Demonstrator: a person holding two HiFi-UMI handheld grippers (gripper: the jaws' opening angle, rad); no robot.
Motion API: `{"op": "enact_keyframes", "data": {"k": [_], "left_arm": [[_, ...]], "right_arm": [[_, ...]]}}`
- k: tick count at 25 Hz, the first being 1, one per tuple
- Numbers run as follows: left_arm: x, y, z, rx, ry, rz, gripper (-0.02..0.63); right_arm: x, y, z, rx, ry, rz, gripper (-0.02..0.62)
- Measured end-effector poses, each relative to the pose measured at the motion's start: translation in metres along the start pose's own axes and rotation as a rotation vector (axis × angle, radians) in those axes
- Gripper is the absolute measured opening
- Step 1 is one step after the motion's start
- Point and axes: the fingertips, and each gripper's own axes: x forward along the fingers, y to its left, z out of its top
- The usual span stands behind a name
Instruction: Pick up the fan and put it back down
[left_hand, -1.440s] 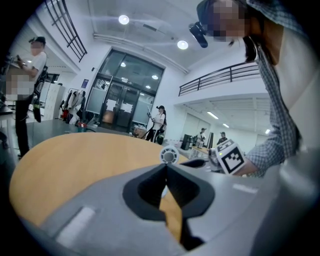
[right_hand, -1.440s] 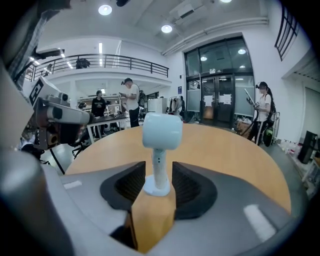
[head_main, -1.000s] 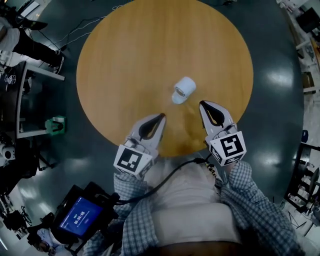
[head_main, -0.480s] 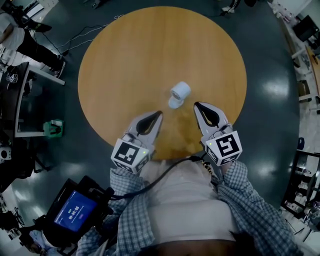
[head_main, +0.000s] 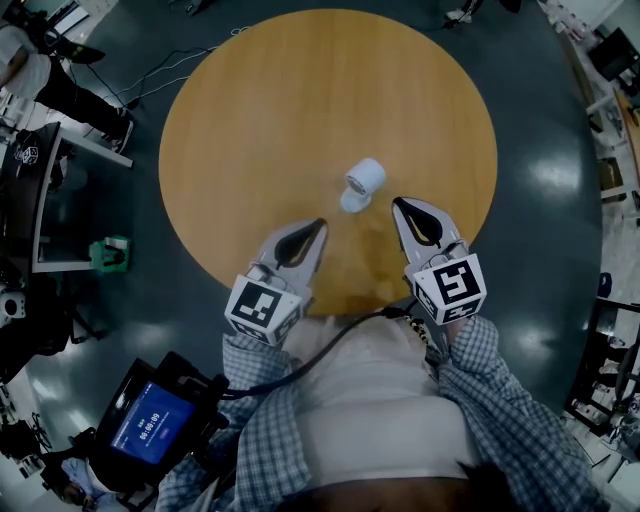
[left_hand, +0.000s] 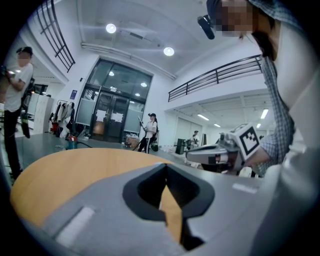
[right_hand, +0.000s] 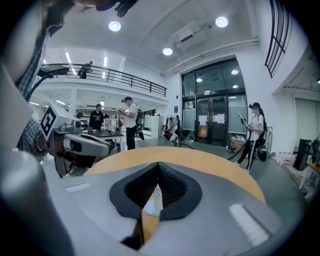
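Observation:
The small white fan stands near the middle of the round wooden table, its round head tilted over a small base. My right gripper hovers just right of and nearer than the fan, jaws shut and empty. Further left, my left gripper is level above the table's near part, also shut on nothing. In the right gripper view the fan shows through the hole behind the closed tips of the right gripper. The left gripper view shows only tabletop behind the left gripper's tips.
A desk and a green object stand on the floor left of the table. A handheld unit with a blue screen hangs at my waist on a cable. People stand beyond the table's far side.
Only the head camera's framing has shifted slightly. Both grippers stay shut and keep their places, and the fan has not moved.

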Motion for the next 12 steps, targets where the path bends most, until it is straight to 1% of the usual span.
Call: {"op": "enact_keyframes", "data": {"k": [12], "left_arm": [[-0.0016, 0.0021, -0.0049, -0.005, 0.000, 0.019, 0.000]], "right_arm": [[0.0020, -0.0013, -0.0052, -0.012, 0.022, 0.008, -0.003]]}}
